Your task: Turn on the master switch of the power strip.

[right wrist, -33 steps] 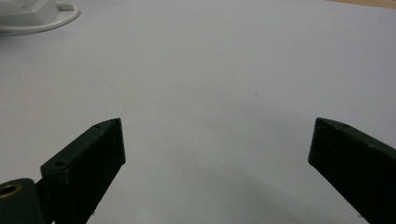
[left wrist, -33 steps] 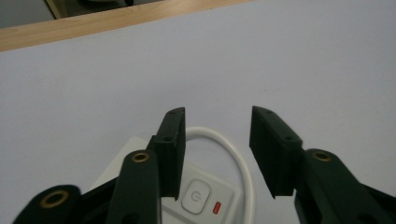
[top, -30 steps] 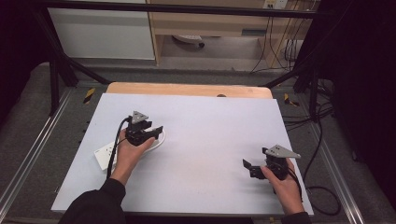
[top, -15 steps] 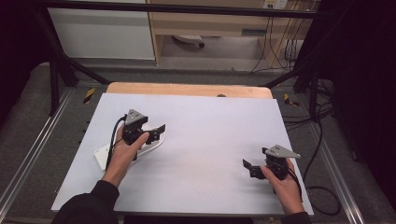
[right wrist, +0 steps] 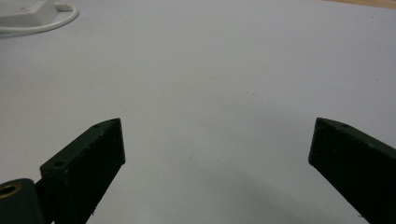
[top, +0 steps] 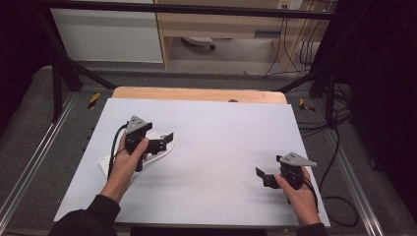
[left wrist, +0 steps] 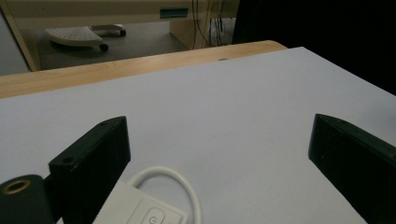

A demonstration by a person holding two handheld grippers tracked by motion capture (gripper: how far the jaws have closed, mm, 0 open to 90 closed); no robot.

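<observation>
Left gripper (top: 164,141) hangs, jaws wide apart, over a white device (left wrist: 140,210) on the desk (top: 221,128); right gripper (top: 263,175) likewise gapes.

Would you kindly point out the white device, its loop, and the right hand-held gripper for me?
white device (left wrist: 140,207), left gripper view, on its flat top by the button.
white loop (left wrist: 189,186), left gripper view, on its curved right side.
right hand-held gripper (top: 260,177), high view, midway between its fingertips.
</observation>
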